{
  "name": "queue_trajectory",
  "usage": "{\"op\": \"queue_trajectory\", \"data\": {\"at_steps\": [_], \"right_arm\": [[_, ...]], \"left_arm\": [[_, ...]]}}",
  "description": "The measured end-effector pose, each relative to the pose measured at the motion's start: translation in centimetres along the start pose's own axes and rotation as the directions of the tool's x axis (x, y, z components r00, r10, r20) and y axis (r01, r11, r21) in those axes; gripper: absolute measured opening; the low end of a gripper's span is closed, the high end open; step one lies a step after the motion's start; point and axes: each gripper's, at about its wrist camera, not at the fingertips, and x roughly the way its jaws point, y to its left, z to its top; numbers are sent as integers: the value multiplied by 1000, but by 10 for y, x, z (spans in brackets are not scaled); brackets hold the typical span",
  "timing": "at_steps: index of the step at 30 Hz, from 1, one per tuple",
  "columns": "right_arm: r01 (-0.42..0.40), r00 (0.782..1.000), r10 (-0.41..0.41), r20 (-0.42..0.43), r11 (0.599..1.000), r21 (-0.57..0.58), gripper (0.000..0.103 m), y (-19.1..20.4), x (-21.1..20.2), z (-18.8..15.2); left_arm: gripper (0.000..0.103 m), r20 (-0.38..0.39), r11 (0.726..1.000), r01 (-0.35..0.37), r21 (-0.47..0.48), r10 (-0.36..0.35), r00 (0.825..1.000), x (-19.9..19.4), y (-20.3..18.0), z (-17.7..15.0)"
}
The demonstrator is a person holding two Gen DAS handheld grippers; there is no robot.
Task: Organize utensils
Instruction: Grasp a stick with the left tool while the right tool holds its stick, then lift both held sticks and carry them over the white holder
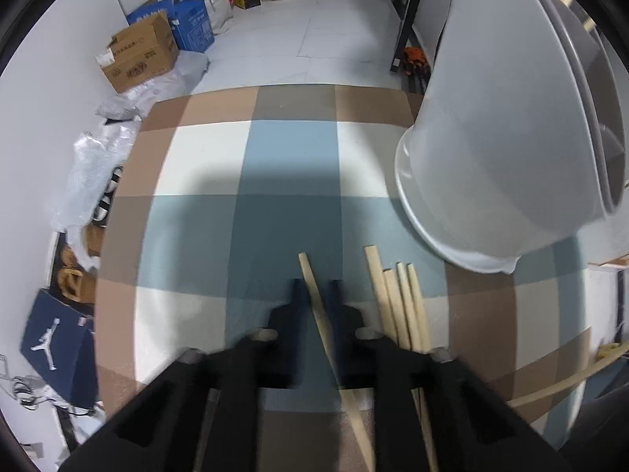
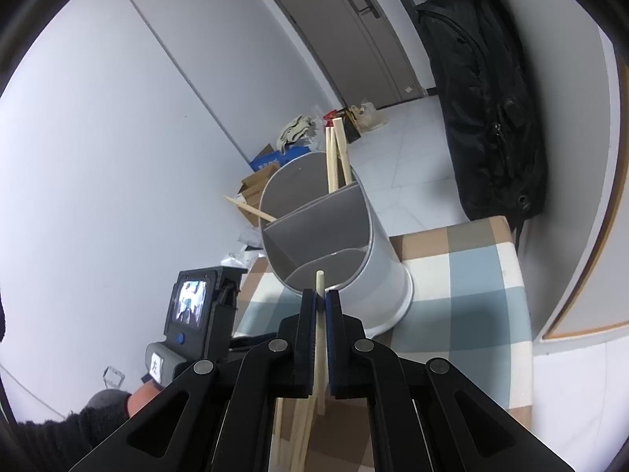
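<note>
A white utensil holder with grey dividers stands on a checked cloth; it also fills the right of the left wrist view. Chopsticks stand in its far compartment and one leans over its left rim. My right gripper is shut on a wooden chopstick, tip just before the holder's near rim. My left gripper is around a chopstick, jaws slightly apart, low over the cloth. Several loose chopsticks lie to its right.
The checked cloth covers the table. Boxes and bags lie on the floor by the wall. A black bag hangs at the right. The other hand-held gripper with its screen shows at left.
</note>
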Motion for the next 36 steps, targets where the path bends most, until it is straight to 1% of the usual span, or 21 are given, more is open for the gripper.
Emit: {"op": "queue_trajectory", "data": {"at_steps": [3,5,7,9,12,13,16,19,23,29,34,36], "right_arm": [[5,1000,-5,3,1000,1,4,-2,0,1],[4,1000,-4,5,1000,0,4,-3,0,1],[3,1000,-3,8,1000,-8,4,-2,1,1],[-1,1000,1,14,1000,-16,4,0,1,1],[-9,1000,9,24,1000,-29,4,4,-1,0],[-14,1000,14,26,999,-31,4,5,-2,0],[-11,999,14,47,998,-61,4,12,-7,-2],[-15,998,21,64,996,-87,4,20,-12,-4],[-17,996,27,82,992,-121,4,30,-18,-4],[-15,994,30,105,989,-144,4,44,-29,5],[-13,992,32,120,987,-157,4,54,-36,15],[-13,991,34,127,986,-166,4,58,-39,19]], "left_arm": [[2,18,1000,26,-16,-26,1000,-5,5,-3],[2,56,999,34,-16,-33,998,-12,8,-2],[2,128,998,64,-21,-61,990,-30,11,-6],[2,193,996,83,-17,-78,978,-47,11,-8],[2,290,994,105,1,-100,952,-75,10,-13],[2,322,995,100,9,-97,942,-84,9,-17],[2,377,993,117,19,-116,919,-101,9,-22],[1,403,991,127,33,-129,906,-108,11,-22],[1,422,989,141,36,-143,895,-115,15,-20],[1,469,986,154,56,-162,868,-141,15,-22],[1,496,985,156,78,-174,851,-158,13,-20],[1,508,982,167,85,-187,841,-164,13,-20]]}}
